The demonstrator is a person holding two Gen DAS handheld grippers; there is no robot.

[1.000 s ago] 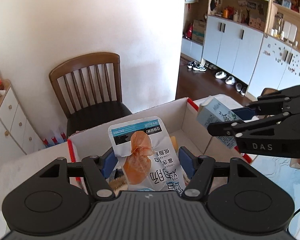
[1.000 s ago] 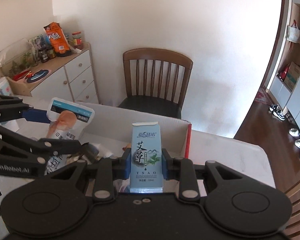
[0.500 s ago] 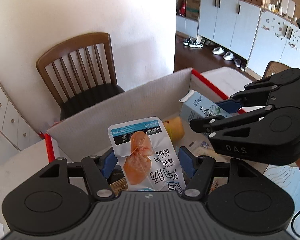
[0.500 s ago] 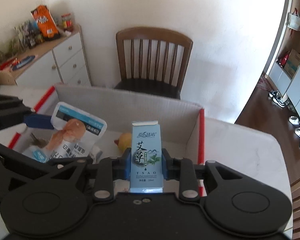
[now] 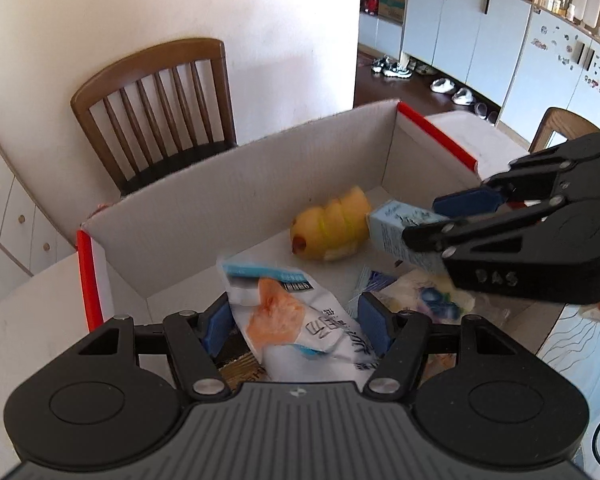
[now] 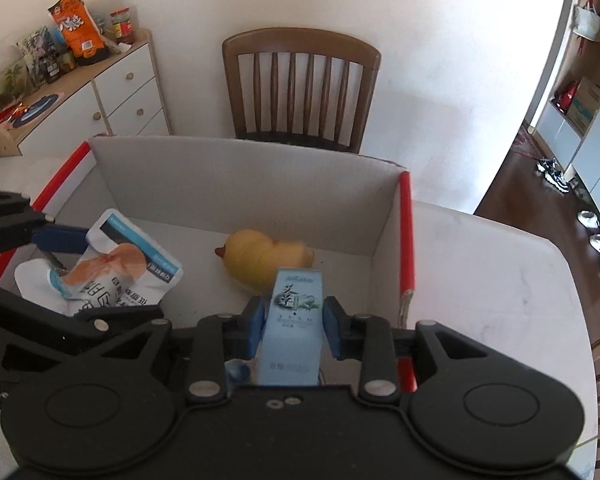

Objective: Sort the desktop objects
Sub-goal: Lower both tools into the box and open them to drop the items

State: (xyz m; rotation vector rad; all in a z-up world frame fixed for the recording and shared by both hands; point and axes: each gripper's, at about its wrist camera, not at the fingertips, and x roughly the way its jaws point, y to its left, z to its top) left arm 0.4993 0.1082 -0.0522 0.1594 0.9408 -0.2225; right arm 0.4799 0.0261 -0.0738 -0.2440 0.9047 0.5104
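Hanging over an open cardboard box point(image 6: 236, 176), a snack pouch point(image 5: 300, 320) and a pale blue carton point(image 6: 292, 328) each sit between a gripper's blue pads.

The pouch lies tilted between the pads of the left gripper point(image 5: 296, 324); blur hides whether they press it, so its hold cannot be told. The carton stands between the pads of the right gripper point(image 6: 292, 320), whose jaws are opening, narrow gaps showing on either side of it. Both items are above the box floor, where a yellow duck toy point(image 6: 264, 260) lies near the far wall and some clear wrappers point(image 5: 432, 300) lie nearer. The box, red-edged, rests on a white table point(image 6: 500, 280), with a wooden chair point(image 6: 300, 88) behind it.
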